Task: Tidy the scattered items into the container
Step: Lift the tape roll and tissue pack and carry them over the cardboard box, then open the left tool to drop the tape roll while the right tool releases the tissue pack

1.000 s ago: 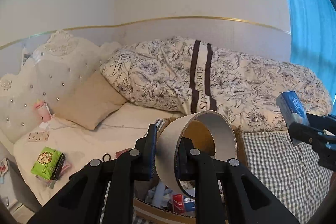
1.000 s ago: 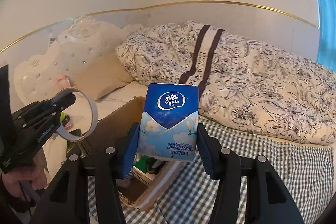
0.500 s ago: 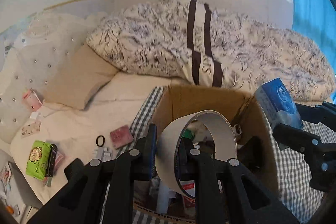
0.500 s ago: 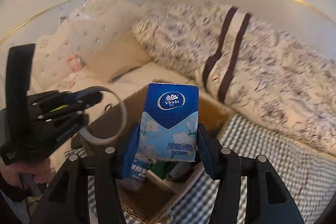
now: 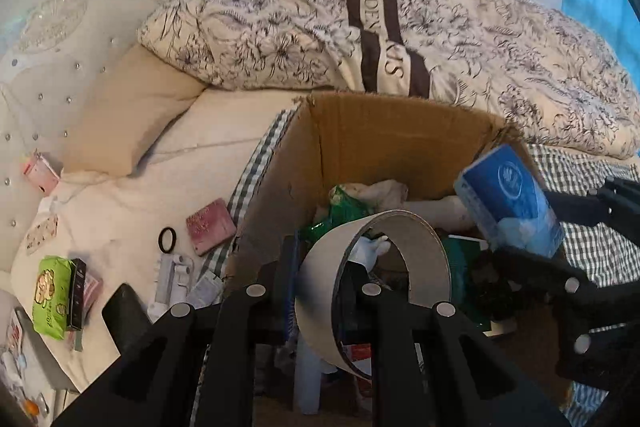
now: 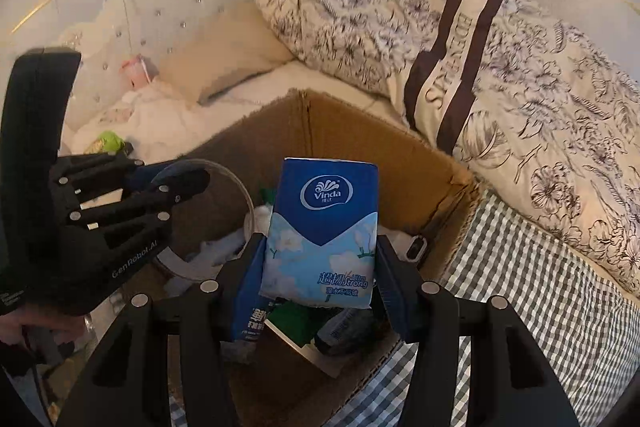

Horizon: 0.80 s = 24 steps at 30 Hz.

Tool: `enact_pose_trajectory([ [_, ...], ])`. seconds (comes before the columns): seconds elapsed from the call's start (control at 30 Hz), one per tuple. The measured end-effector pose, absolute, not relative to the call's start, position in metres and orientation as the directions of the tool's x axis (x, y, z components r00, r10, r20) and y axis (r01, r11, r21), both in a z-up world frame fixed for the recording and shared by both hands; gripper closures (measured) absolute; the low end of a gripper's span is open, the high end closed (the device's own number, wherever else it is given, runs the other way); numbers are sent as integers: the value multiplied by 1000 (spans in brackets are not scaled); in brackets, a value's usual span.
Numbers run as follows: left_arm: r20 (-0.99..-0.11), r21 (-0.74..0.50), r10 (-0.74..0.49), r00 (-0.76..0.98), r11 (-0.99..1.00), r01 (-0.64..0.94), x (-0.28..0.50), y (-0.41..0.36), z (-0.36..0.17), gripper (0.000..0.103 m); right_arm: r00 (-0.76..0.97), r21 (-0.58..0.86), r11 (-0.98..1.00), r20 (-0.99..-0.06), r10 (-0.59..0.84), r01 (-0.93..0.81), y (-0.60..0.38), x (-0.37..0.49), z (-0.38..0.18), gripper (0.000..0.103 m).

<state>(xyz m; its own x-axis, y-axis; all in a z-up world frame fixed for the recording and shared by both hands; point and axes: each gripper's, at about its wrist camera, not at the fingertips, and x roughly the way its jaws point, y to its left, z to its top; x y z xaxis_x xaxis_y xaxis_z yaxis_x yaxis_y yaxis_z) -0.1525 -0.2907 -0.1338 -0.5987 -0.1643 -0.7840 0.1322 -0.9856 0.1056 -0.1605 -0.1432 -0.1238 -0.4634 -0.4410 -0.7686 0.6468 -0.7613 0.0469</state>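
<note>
My left gripper point(image 5: 320, 267) is shut on the wall of a wide tape roll point(image 5: 420, 247), held over the open cardboard box point(image 5: 400, 143). In the right wrist view the left gripper point(image 6: 172, 183) and the tape roll point(image 6: 244, 199) hang at the box's left side. My right gripper point(image 6: 320, 267) is shut on a blue Vinda tissue pack point(image 6: 324, 227), also over the cardboard box point(image 6: 352, 143). The left wrist view shows the tissue pack point(image 5: 508, 199) at the box's right wall. The box holds several items, among them green packets point(image 5: 344, 203).
Loose items lie on the cream sheet left of the box: a pink card point(image 5: 210, 227), a black hair ring point(image 5: 167, 241), a white clip point(image 5: 172, 281), a green tissue pack point(image 5: 50, 287) and a pink bottle point(image 5: 40, 177). A floral duvet point(image 5: 400, 27) lies behind the box.
Both grippers have come forward and down, tilting toward the box. The box, earlier low in view, now fills the middle under the tape roll and tissue pack. Both grips are unchanged.
</note>
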Motion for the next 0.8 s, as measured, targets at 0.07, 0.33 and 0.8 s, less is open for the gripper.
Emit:
enact_pose_trajectory([
  [0.07,-799,103,-157,-580,-987,126,-156,-291,-139,88,-437,45,-757,-793,-424,652,-147,-166,-132,50],
  [0.33,-832,118,-152,-534,-988,98,-163,-285,-154,85,-384,36,-750,-842,-379,661,-151,-175,-156,50],
  [0.8,-782,93,-174,-598,-982,163,-145,-280,-118,9,-528,102,-792,-693,-491,602,-119,-162,-109,38],
])
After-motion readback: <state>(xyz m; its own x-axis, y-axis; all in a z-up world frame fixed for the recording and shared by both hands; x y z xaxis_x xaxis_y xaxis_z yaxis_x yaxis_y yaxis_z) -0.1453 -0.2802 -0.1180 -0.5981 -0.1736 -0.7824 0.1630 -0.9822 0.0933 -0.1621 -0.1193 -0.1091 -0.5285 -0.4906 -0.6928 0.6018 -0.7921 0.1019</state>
